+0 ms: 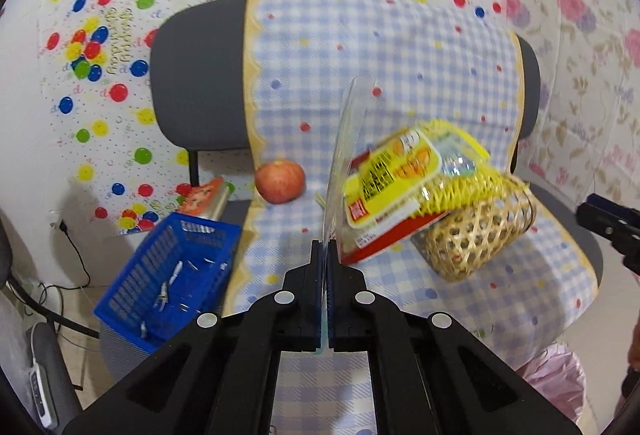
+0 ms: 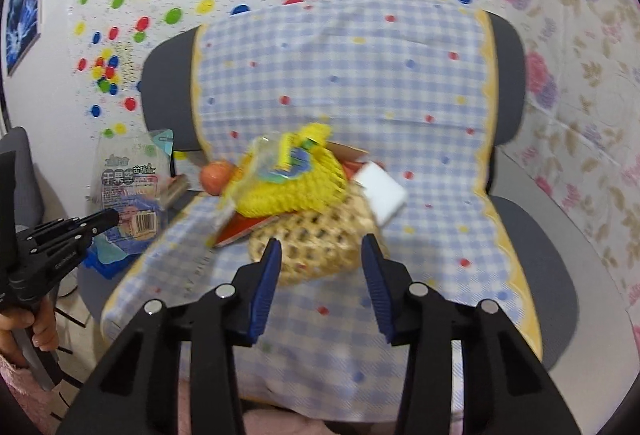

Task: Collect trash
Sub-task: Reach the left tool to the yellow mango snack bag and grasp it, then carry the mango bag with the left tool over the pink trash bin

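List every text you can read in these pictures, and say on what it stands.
"干果", probably, the rest blurred: clear bag held in the left tongs.
Yellow packet, black print: too blurred to read.
Wall sheet, gold script: too blurred to read.

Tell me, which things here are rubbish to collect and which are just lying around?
For the job: clear packet, pinched in the left gripper; yellow net and printed wrapper piled in the woven basket; probably the pink bag.

Just lying about: apple; blue crate; checked cloth on the chair.
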Motion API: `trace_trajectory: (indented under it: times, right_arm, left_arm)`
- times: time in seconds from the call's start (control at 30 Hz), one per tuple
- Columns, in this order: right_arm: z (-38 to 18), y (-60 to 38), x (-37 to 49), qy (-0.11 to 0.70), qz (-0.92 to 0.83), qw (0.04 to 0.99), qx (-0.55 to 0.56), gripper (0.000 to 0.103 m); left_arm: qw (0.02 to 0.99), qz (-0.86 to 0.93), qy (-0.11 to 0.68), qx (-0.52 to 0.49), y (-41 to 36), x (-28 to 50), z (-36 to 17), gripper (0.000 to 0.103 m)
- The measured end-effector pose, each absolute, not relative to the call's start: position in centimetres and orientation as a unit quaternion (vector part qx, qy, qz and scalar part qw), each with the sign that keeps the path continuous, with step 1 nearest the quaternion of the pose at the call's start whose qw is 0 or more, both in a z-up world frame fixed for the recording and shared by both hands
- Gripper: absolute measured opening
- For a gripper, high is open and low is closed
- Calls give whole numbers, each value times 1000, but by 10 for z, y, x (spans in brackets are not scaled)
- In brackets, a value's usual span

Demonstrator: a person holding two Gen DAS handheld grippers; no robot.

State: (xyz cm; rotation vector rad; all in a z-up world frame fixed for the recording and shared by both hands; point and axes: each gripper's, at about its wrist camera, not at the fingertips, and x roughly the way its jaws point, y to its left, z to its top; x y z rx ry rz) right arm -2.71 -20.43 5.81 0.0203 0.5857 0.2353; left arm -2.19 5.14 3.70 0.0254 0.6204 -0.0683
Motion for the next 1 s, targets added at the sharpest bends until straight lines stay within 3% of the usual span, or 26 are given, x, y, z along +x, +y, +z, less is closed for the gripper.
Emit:
trace_trajectory:
  times: [0.17,0.37,0.43,0.6,0.77,0.9,1.0]
  right_arm:
    - [66,-189,2,289,145,946,26,59]
    - [60,-166,55,300,159,940,26,59]
    - [56,-163,71,307,161,938,31,52]
    - [47,-162,103,323,166,930,65,51]
    - [46,-154,114,330,181,923,84,38]
    - [56,-138,104,325,209,919,74,14]
    - [71,-115,85,309,241,919,44,5]
  left_arm:
    - [954,-29,298,3,62,-19,45,2]
    - [954,-19,300,-9,78,-4,44,2]
    - [953,-19,302,-13,81,1,42,2]
    - [951,-22,309,-18,83,14,35,2]
    - [950,-24,311,-21,82,21,32,2]
    - [952,-19,305,-17,83,18,35,2]
    - [956,-12,294,-15,85,7,43,2]
